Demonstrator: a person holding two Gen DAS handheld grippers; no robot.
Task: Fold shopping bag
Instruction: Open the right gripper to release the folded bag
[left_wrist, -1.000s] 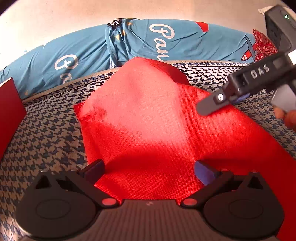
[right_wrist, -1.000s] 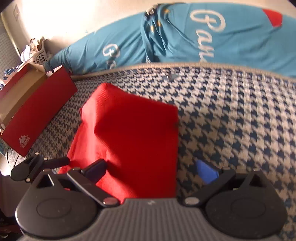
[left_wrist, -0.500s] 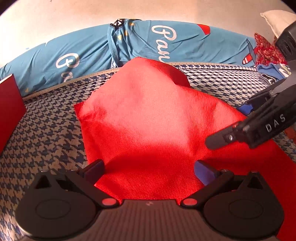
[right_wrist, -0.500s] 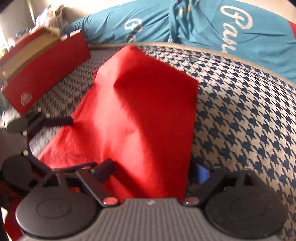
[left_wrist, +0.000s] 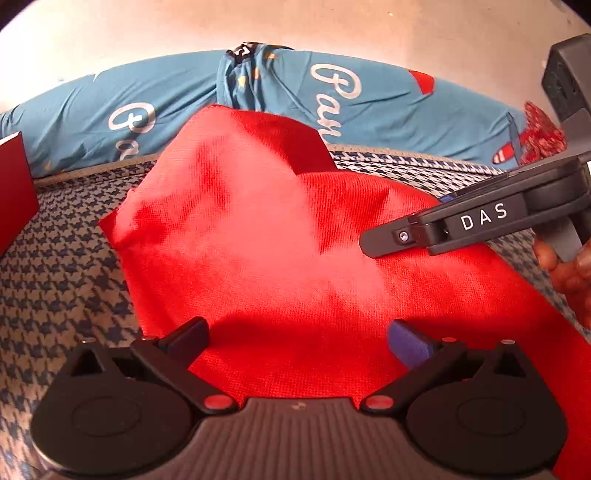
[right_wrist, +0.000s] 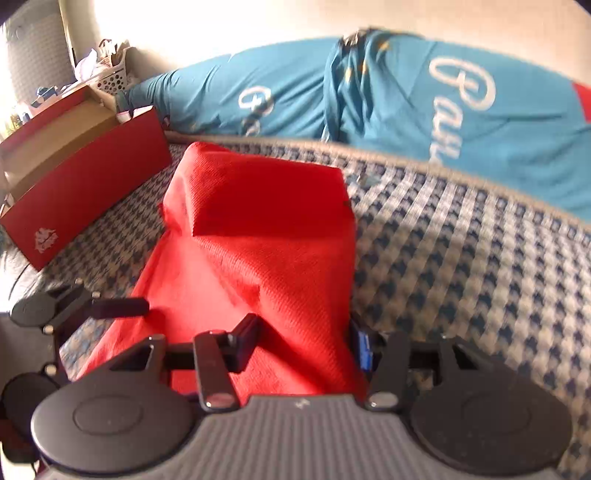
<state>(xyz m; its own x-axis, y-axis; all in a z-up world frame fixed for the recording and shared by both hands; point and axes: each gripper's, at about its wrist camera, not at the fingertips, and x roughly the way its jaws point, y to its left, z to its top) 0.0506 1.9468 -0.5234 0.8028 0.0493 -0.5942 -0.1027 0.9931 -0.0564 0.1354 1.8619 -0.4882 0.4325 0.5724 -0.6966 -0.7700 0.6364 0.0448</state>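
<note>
On the checked cover | right gripper angled down, jaws closing around red bag | left gripper spread wide, empty

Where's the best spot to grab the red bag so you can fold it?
Probably the near right-hand edge of the red non-woven fabric shopping bag. That edge runs straight along the blue-and-white houndstooth bedcover, so a tool coming from the near side can straddle it. The right tool has just been closing around that edge already.
</note>
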